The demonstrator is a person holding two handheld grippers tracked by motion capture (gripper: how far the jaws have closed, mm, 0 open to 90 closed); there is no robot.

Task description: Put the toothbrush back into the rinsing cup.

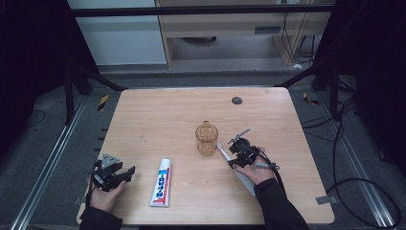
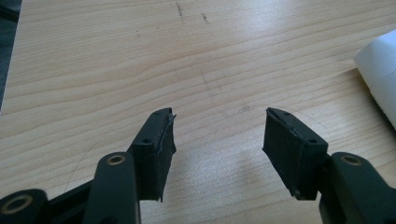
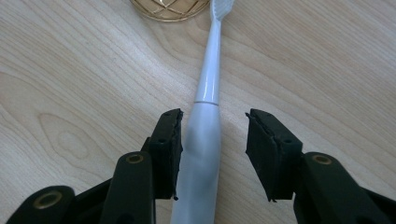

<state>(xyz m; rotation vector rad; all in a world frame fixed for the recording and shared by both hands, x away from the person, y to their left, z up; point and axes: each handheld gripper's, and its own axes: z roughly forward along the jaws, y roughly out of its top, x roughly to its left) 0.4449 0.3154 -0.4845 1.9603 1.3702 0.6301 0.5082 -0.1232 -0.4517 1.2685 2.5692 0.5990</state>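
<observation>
Right gripper straddles the white electric toothbrush lying flat on the table, jaws apart, right pad clear of the handle. Bristles point to the amber cup at 12 o'clock. Left gripper open, empty.

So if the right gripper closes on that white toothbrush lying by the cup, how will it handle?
Probably light and stiff. The toothbrush has a smooth rounded handle, so it may roll or slip in the right gripper. Its head lies near the cup.
</observation>
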